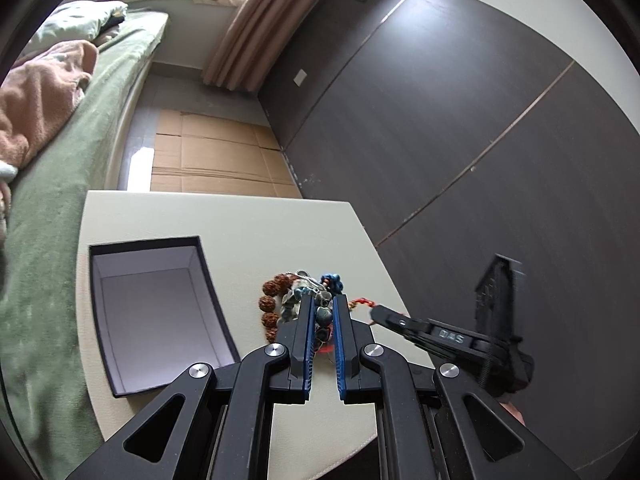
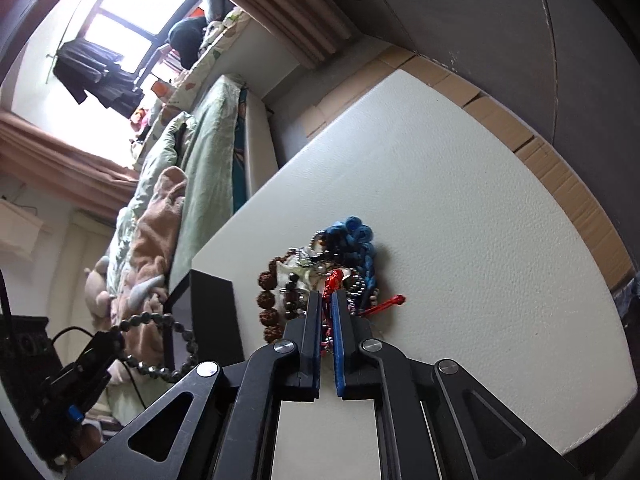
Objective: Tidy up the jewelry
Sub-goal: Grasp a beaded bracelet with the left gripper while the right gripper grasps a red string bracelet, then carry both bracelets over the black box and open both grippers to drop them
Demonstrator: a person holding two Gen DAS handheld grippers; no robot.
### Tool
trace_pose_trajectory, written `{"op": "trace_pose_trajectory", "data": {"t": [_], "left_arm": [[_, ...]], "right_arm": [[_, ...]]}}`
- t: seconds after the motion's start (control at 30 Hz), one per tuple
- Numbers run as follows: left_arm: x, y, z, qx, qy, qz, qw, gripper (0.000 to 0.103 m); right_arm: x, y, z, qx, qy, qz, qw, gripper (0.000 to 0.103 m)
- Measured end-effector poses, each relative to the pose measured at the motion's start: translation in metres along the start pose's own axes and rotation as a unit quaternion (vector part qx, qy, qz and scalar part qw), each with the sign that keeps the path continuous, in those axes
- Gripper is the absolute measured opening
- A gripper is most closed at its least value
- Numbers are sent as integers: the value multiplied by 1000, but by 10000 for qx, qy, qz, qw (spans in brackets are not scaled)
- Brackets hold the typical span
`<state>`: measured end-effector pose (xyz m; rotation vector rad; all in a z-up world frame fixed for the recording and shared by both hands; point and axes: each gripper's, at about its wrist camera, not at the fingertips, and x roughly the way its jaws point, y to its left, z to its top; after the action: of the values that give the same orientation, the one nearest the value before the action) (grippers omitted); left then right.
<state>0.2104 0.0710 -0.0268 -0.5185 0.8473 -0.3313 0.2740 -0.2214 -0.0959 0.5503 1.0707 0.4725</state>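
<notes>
A heap of jewelry (image 1: pixel 304 296) lies on the white table (image 1: pixel 256 220): brown seed beads (image 1: pixel 269 304), a blue knotted cord (image 1: pixel 334 282) and a red cord (image 1: pixel 362 302). My left gripper (image 1: pixel 323 300) is shut on a dark bead bracelet (image 1: pixel 323 318); in the right wrist view that bracelet (image 2: pixel 160 344) hangs from the left gripper (image 2: pixel 110 342), raised beside the box. My right gripper (image 2: pixel 327 294) is shut on the red cord (image 2: pixel 332 284) in the heap (image 2: pixel 320 272); it shows in the left wrist view (image 1: pixel 376 312). An open black box (image 1: pixel 156 308) with a pale inside stands left of the heap.
A bed with green bedding (image 1: pixel 80 128) and a pink towel (image 1: pixel 40 92) runs along the table's left. Flattened cardboard (image 1: pixel 216 152) lies on the floor beyond the table. A dark wall panel (image 1: pixel 460 100) stands to the right. The box's black wall (image 2: pixel 212 312) stands left of the heap.
</notes>
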Motion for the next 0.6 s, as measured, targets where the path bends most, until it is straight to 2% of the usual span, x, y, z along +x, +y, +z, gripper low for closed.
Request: {"op": "trace_pose_trajectory", "data": {"t": [0.3,0.37,0.43,0.47,0.5,0.53,0.57,0.6], "left_arm": [[-8,36,12,-420,-217,479,9977,9],[-6,45,15,-569,-165,528,9968,9],[-2,52,17,-726,-11,555,9958,14],[-1,57,17,-826,60,542,9951,24],[-2,60,17,-888,65,546,9945,49],[-3,62,17,-919,29,542,9943,65],[-8,63,16,-946,-35,503,9942,91],[-12,65,18,-976,-124,445,9942,99]], "right_arm": [[-14,45,1,-534,-237,486,9971,7],[-15,59,4,-644,-256,620,9957,7],[-16,74,9,-772,-252,808,9934,7],[-17,84,11,-863,-257,870,9921,7],[-16,90,12,-934,-251,910,9911,7],[-15,99,14,-1016,-215,978,9898,7],[-12,108,15,-1080,-175,1026,9887,7],[-10,115,15,-1132,-153,1045,9879,7]]}}
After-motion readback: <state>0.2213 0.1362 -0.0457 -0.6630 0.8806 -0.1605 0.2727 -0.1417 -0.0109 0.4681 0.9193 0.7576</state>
